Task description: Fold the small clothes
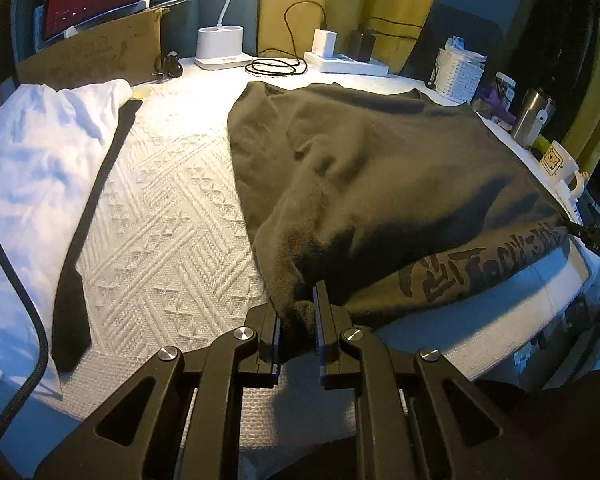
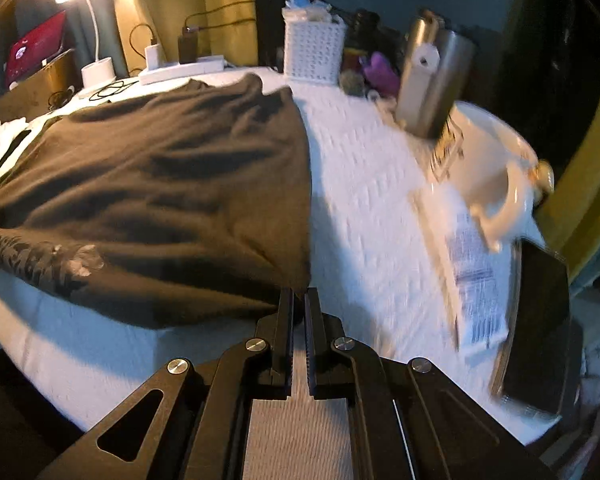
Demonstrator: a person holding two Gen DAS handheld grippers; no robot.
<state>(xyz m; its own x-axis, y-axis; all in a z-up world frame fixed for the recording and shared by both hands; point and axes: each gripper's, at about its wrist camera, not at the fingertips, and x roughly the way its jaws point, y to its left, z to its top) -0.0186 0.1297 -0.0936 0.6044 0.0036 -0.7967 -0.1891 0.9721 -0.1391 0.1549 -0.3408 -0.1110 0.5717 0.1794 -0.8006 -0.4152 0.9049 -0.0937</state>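
Observation:
A dark olive T-shirt (image 1: 380, 176) with a dark print near its front hem lies on the white textured cloth (image 1: 172, 216) over the table. It also shows in the right wrist view (image 2: 160, 192). My left gripper (image 1: 298, 304) is shut on the shirt's near left corner, and the cloth there is bunched and slightly lifted. My right gripper (image 2: 299, 300) is shut on the shirt's near right corner at the table's front edge. The right gripper's tip (image 1: 592, 236) shows at the shirt's far right corner in the left wrist view.
A white garment (image 1: 40, 168) with a black strip (image 1: 96, 204) lies at the left. Along the back stand a cardboard box (image 1: 96, 52), lamp base (image 1: 220, 46), power strip (image 1: 344, 62) and white basket (image 2: 314, 54). A steel flask (image 2: 432, 80), white mug (image 2: 492, 164), leaflet (image 2: 472, 280) and phone (image 2: 536, 332) crowd the right side.

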